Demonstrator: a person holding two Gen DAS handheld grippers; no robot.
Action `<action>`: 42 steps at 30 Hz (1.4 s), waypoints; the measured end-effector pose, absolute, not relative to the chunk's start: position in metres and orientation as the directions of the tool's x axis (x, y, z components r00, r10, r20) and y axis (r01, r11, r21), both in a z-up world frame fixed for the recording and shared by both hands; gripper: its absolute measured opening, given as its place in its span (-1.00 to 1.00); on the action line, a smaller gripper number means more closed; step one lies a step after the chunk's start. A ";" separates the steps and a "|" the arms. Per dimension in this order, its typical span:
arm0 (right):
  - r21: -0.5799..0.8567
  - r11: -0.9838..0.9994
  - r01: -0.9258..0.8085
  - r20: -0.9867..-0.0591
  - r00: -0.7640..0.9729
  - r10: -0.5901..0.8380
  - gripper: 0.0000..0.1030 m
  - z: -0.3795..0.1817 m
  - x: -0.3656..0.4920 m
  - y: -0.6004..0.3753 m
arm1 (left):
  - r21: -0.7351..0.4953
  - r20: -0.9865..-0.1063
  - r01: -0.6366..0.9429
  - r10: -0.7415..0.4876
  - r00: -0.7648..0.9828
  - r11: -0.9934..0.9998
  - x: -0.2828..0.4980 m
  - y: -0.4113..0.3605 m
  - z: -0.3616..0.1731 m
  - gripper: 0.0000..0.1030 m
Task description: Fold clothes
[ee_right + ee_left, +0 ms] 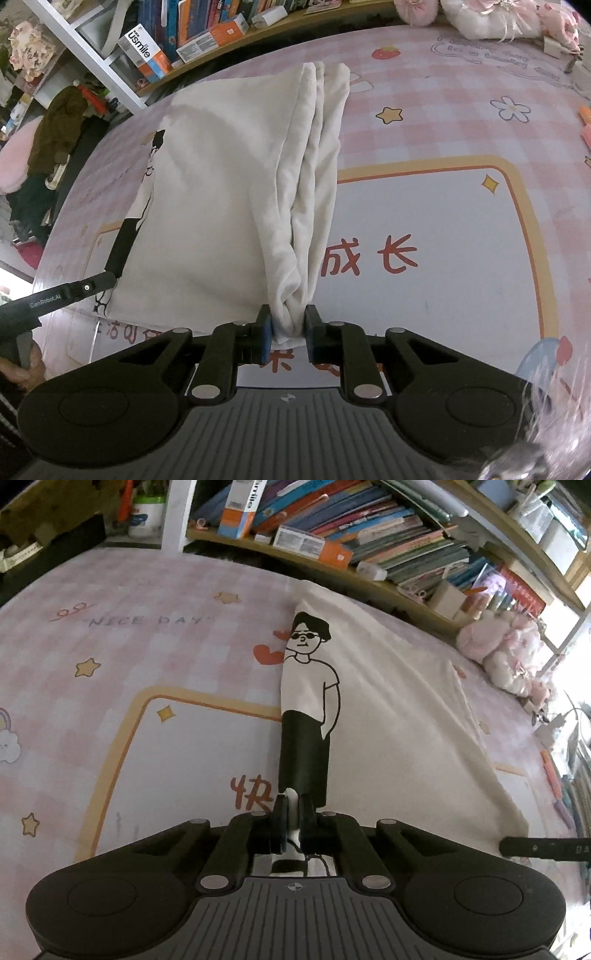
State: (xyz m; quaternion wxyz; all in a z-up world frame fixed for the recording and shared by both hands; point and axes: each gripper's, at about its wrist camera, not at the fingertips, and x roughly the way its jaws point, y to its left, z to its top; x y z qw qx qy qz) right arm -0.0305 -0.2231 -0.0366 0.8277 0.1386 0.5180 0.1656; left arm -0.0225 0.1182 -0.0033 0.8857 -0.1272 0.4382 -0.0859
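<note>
Garment: a white T-shirt [229,177] with a black cartoon figure printed on it, already folded lengthwise and lying across a pink checked bed sheet [110,657]; in the right wrist view it fills the centre and upper left of the frame.
Left gripper [293,812]: jaws closed almost completely on a thin edge of the T-shirt at the printed side, low in the centre of the left wrist view.
Right gripper [289,325]: jaws pinched on a thick bunch of gathered layers at the other near corner, so a gap remains between them, filled with cloth.
Handling: light, limp cotton; it sags and creases between the two holds and has no stiffness of its own. Not fragile, and apparently not slippery.
Where to hold: the two near corners, as now, with all layers caught; a pinch on one layer alone would probably let the fold fall open.
Risk: the layers on the right are bunched unevenly, so some may slip out when lifted.
Surroundings: a bookshelf [369,535] along the top of the frame; plush toys [509,657] at the right.
</note>
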 end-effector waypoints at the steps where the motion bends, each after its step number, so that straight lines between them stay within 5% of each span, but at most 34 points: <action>1: 0.402 0.907 -0.126 -0.812 0.409 0.417 -0.68 -0.037 -0.031 -0.223 | -0.300 -0.755 0.042 -0.264 0.600 0.953 -0.022 0.119 -0.004 -0.80; 6: 0.411 0.906 -0.101 -0.812 0.411 0.414 -0.60 -0.037 -0.030 -0.225 | -0.276 -0.769 0.036 -0.243 0.591 0.960 -0.024 0.121 0.001 -0.57; 10: 0.423 0.904 -0.063 -0.814 0.411 0.410 -0.44 -0.034 -0.031 -0.229 | -0.153 -0.740 0.071 -0.162 0.653 0.986 -0.037 0.112 0.019 0.28; 14: 0.447 0.894 -0.028 -0.812 0.408 0.418 -0.19 -0.030 -0.034 -0.237 | -0.080 -0.703 0.210 -0.205 0.681 0.974 -0.047 0.093 0.032 0.59; 29: 0.533 0.844 0.067 -0.772 0.446 0.453 -0.07 -0.021 -0.040 -0.244 | 0.022 -0.726 0.440 -0.288 0.624 0.898 -0.050 0.051 0.025 0.60; 34: 0.493 0.870 -0.017 -0.760 0.479 0.440 -0.39 -0.009 -0.036 -0.228 | 0.029 -0.730 0.447 -0.287 0.621 0.894 -0.047 0.051 0.023 0.60; 38: 0.450 0.892 -0.038 -0.794 0.440 0.420 -0.92 -0.014 -0.029 -0.217 | 0.017 -0.723 0.447 -0.298 0.624 0.894 -0.044 0.055 0.025 0.60; 42: 0.730 0.673 0.116 -0.645 0.441 0.624 -0.94 -0.025 -0.028 -0.250 | 0.010 -0.728 0.450 -0.302 0.615 0.893 -0.041 0.058 0.023 0.60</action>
